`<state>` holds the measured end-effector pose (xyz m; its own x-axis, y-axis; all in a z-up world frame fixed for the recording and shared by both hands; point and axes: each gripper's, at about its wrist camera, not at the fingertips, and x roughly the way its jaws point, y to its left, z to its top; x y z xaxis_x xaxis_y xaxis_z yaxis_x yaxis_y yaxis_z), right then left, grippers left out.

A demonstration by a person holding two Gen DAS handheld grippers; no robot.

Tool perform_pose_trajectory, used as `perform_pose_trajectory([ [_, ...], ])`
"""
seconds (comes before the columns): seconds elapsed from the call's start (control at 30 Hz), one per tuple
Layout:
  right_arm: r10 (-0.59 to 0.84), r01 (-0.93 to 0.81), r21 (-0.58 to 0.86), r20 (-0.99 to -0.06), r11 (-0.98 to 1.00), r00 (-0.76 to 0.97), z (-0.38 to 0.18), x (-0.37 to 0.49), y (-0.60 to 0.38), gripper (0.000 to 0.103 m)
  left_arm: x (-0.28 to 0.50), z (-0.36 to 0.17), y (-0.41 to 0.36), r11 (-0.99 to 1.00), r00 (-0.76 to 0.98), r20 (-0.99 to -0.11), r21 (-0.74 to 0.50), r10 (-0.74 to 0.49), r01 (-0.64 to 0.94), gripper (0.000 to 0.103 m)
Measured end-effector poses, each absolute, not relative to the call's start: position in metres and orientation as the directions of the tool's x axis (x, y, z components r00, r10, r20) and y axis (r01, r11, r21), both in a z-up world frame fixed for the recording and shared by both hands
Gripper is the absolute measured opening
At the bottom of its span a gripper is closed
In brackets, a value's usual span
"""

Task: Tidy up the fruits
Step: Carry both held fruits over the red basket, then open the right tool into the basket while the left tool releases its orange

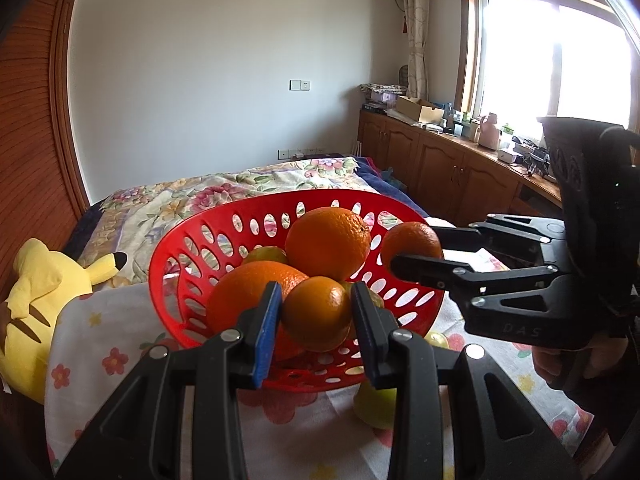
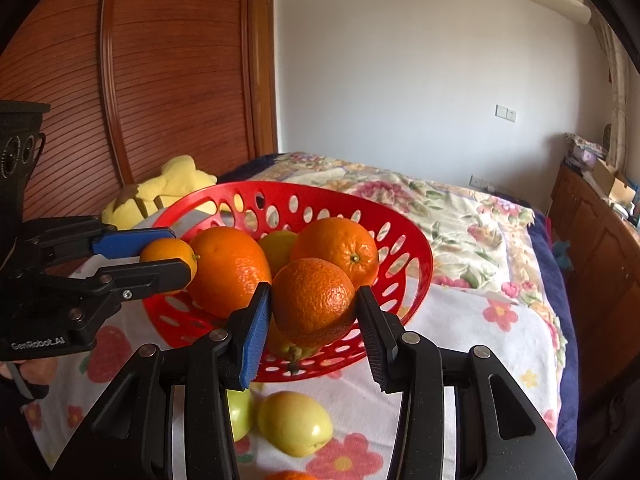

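The left gripper (image 1: 316, 312) is clamped on a small smooth orange mandarin (image 1: 317, 312) and the right gripper (image 2: 314, 304) on a larger rough-skinned orange (image 2: 314, 300), each fruit pinched between 2 pads above the round red perforated plastic basket (image 2: 412, 252). That basket sits on a white floral cloth (image 2: 492, 332) spread over a bed and holds 2 big oranges and a yellowish fruit. 2 pale green apples (image 2: 294, 424) lie on the cloth just in front of the basket, and a yellow plush toy (image 1: 36, 304) rests beside it.
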<state>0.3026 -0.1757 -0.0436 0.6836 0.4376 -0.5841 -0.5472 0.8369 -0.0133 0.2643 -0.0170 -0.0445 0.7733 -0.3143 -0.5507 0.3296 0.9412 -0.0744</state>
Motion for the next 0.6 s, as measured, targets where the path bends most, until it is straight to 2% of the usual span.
perform_pose_trajectory([
  [0.2, 0.435, -0.546, -0.008, -0.595, 0.838, 0.676, -0.049, 0.307, -0.178, 0.044, 0.269, -0.045, -0.022, 0.939, 0.770, -0.553, -0.073, -0.319, 0.337, 0.034],
  [0.6, 0.455, -0.535, 0.019, -0.553, 0.845, 0.698, -0.037, 0.298, -0.193, 0.049, 0.274, -0.047, -0.032, 0.935, 0.761, -0.560, -0.071, -0.327, 0.349, 0.034],
])
